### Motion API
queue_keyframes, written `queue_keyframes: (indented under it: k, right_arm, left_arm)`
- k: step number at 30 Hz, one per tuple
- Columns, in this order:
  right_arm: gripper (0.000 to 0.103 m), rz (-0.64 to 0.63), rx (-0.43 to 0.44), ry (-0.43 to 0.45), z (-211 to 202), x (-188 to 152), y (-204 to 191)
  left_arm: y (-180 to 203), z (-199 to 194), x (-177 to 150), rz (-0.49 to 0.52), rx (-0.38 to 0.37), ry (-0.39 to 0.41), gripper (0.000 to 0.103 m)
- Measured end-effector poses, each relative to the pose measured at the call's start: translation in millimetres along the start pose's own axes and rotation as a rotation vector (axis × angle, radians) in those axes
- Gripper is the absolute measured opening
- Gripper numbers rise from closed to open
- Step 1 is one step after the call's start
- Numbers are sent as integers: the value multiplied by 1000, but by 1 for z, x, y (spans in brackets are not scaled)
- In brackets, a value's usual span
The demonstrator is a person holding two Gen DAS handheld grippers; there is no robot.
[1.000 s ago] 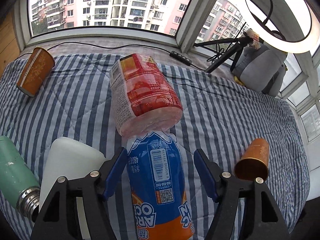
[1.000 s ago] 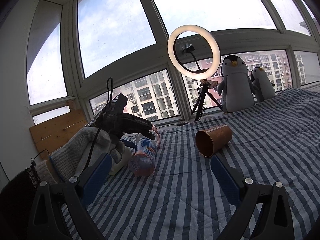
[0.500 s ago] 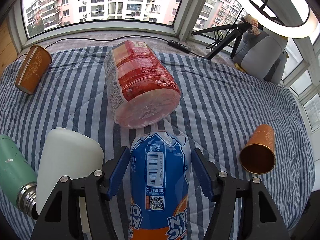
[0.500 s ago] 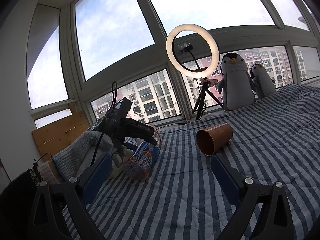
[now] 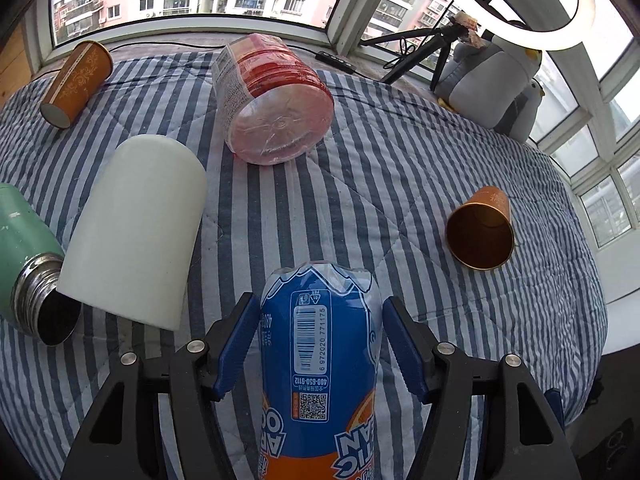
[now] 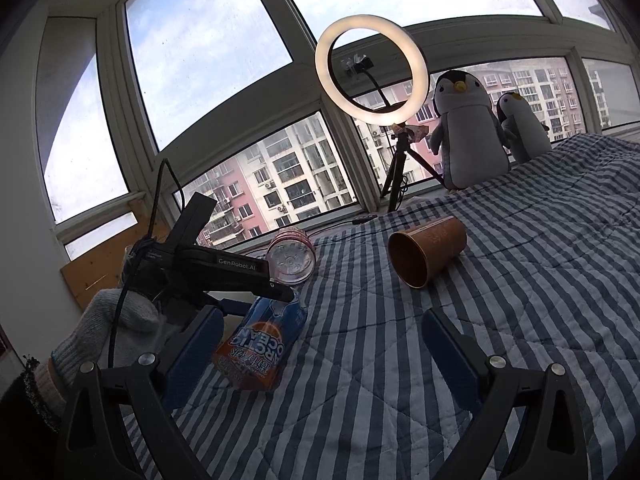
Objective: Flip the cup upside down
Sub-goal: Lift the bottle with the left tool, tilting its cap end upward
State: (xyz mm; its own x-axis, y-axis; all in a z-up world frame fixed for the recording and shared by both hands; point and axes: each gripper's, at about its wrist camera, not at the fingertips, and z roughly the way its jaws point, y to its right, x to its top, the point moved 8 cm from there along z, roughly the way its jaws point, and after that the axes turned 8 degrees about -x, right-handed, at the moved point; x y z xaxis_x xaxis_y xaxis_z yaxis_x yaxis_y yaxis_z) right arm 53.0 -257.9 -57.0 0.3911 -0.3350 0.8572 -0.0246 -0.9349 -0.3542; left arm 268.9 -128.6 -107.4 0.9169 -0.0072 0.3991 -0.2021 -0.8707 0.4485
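A blue-labelled plastic drink bottle (image 5: 320, 364), light and slippery, lies tilted on the striped bed (image 5: 360, 184) between the left tool's (image 5: 320, 344) spread, unclenched fingers; grip mid-body. Right tool (image 6: 320, 352) gapes, idle.

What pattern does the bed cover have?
The bed cover has blue and white stripes, clearest in the left wrist view.
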Motion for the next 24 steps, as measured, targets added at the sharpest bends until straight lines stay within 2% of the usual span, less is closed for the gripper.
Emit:
queue_keyframes:
  k: [4, 8, 11, 13, 15, 19, 24]
  right_arm:
    - [98, -1, 20, -125, 22, -10, -3]
    - [98, -12, 22, -207, 35, -16, -5]
    - [98, 15, 52, -286, 43, -19, -4]
    - [98, 49, 74, -336, 48, -20, -3]
    - [98, 70, 80, -363, 52, -19, -1]
    - [98, 49, 62, -384, 61, -16, -5]
    - [98, 72, 96, -461, 76, -21, -16]
  left_arm:
    - [-1, -12, -19, -5, -35, 2, 67]
    - [-10, -19, -29, -35, -89, -7, 69]
    - [-18, -32, -33, -42, -102, 26, 78]
    - [-24, -41, -36, -50, -130, 39, 80]
    - [-27, -50, -38, -53, -160, 45, 80]
    - [-31, -66, -45, -32, -156, 68, 80]
    - [-31, -72, -53, -18, -171, 62, 80]
